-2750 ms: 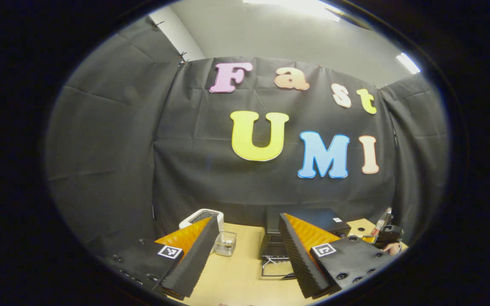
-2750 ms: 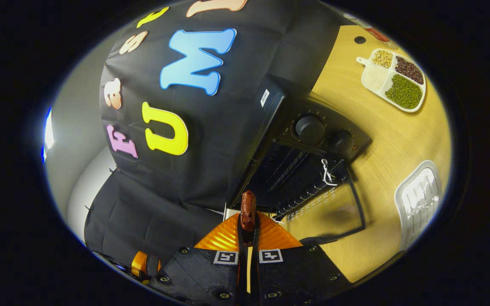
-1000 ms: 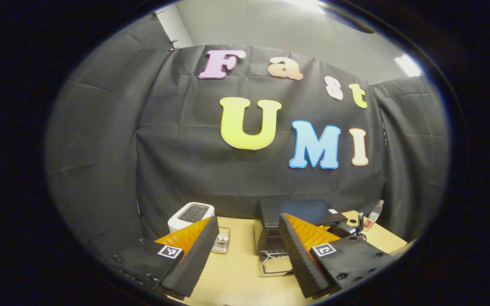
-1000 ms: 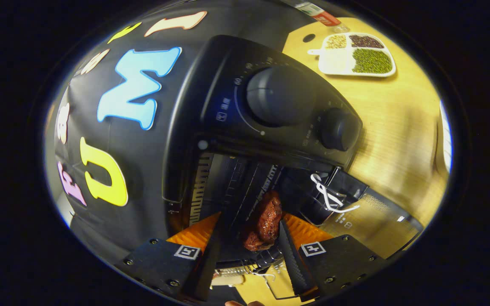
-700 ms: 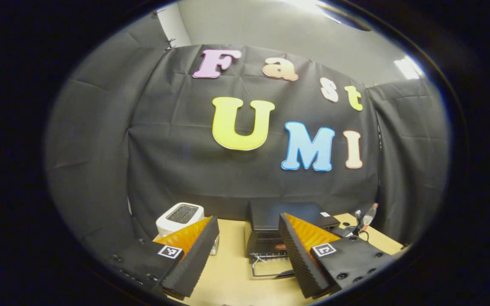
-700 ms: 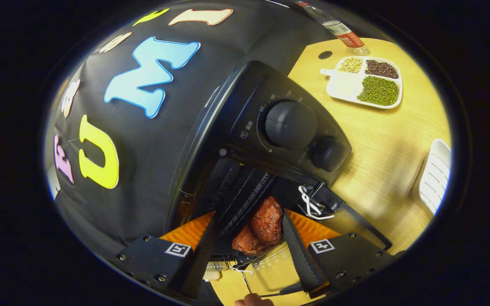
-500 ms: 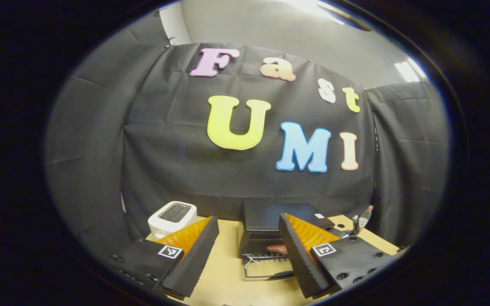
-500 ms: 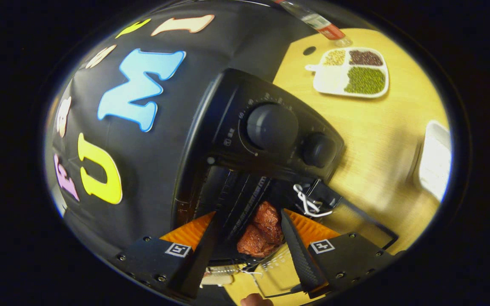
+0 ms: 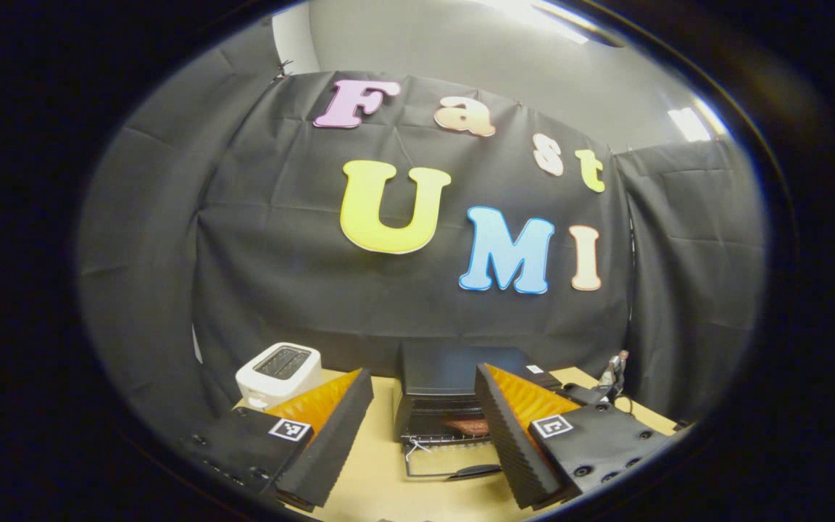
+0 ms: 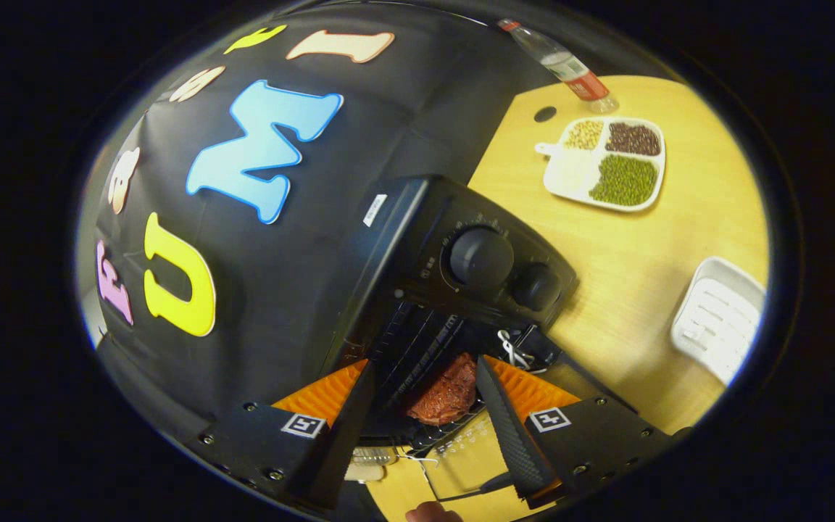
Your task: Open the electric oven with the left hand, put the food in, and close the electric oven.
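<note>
Right gripper [image 10: 421,413] is spread wide, holding nothing. Red meat [image 10: 446,397] lies on the rack inside the open oven [image 10: 461,268]. Left gripper [image 9: 423,435] is spread too. Oven's small label is too tiny to read.

Matt black oven [image 10: 417,239]; light wood-grain table [image 10: 635,246]; ribbed jaws.

No legible text, brand or number anywhere. Faint, unreadable dial markings on the electric oven [image 10: 461,246] control panel, around the knobs at 3 o'clock of centre. Small white sticker on oven top, blurred. Square black-and-white fiducial markers on right gripper [image 10: 421,428] and left gripper [image 9: 425,442].
</note>
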{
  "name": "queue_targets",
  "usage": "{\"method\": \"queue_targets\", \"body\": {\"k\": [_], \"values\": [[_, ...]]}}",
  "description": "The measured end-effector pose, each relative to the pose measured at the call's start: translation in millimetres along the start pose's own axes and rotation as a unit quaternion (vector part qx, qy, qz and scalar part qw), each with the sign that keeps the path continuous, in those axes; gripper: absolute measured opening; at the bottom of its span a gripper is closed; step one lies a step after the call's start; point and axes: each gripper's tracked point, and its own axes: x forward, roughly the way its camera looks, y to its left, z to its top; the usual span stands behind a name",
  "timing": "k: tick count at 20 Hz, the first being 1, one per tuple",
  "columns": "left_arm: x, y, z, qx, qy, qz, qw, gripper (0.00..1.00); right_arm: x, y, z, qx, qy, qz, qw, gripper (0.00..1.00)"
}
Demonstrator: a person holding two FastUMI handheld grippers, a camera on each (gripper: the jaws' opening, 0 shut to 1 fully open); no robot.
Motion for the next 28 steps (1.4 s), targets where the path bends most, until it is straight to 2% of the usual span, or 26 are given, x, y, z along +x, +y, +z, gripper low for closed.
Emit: {"method": "queue_targets", "body": {"k": [3, 5, 8, 9, 10, 11, 12, 14, 15, 16, 19, 20, 22, 24, 28], "values": [[10, -14, -13, 0.004, 0.009, -0.019, 1.0, 0.95, -31, -4, 14, -0.075, -0.014, -0.012, 0.997, 0.87], [13, -25, -18, 0.003, 0.016, -0.031, 0.999, 0.92, -55, 1, 27, -0.131, -0.025, -0.002, 0.991, 0.87], [19, -47, -29, 0.003, 0.023, -0.045, 0.999, 0.98, -92, 4, 55, -0.211, -0.059, 0.004, 0.976, 0.87], [20, -55, -33, 0.003, 0.024, -0.049, 0.999, 0.95, -106, 6, 65, -0.235, -0.072, 0.004, 0.969, 0.86], [22, -66, -39, 0.003, 0.031, -0.054, 0.998, 0.98, -118, 8, 75, -0.259, -0.082, 0.005, 0.962, 0.86], [23, -75, -46, 0.005, 0.038, -0.058, 0.998, 0.92, -130, 9, 80, -0.28, -0.088, 0.009, 0.956, 0.86], [24, -82, -50, 0.013, 0.043, -0.058, 0.997, 0.98, -141, 10, 87, -0.298, -0.097, 0.013, 0.95, 0.87], [29, -95, -67, 0.029, 0.06, -0.055, 0.996, 0.92, -162, 11, 102, -0.323, -0.107, 0.018, 0.94, 0.87], [30, -103, -77, 0.031, 0.074, -0.057, 0.995, 0.98, -172, 13, 109, -0.334, -0.115, 0.024, 0.935, 0.87], [31, -111, -84, 0.031, 0.082, -0.057, 0.995, 0.98, -182, 16, 121, -0.346, -0.128, 0.027, 0.929, 0.87], [35, -128, -102, 0.031, 0.099, -0.05, 0.993, 0.92, -222, 33, 155, -0.383, -0.167, 0.033, 0.908, 0.87], [37, -133, -109, 0.032, 0.106, -0.047, 0.993, 0.98, -232, 37, 169, -0.398, -0.183, 0.033, 0.899, 0.87], [38, -141, -127, 0.029, 0.123, -0.042, 0.991, 0.95, -252, 47, 195, -0.42, -0.211, 0.037, 0.882, 0.86], [39, -147, -146, 0.027, 0.144, -0.036, 0.989, 0.95, -258, 51, 219, -0.426, -0.232, 0.044, 0.873, 0.87], [42, -153, -193, 0.028, 0.203, -0.021, 0.978, 0.95, -267, 65, 243, -0.436, -0.244, 0.055, 0.865, 0.86]]}}
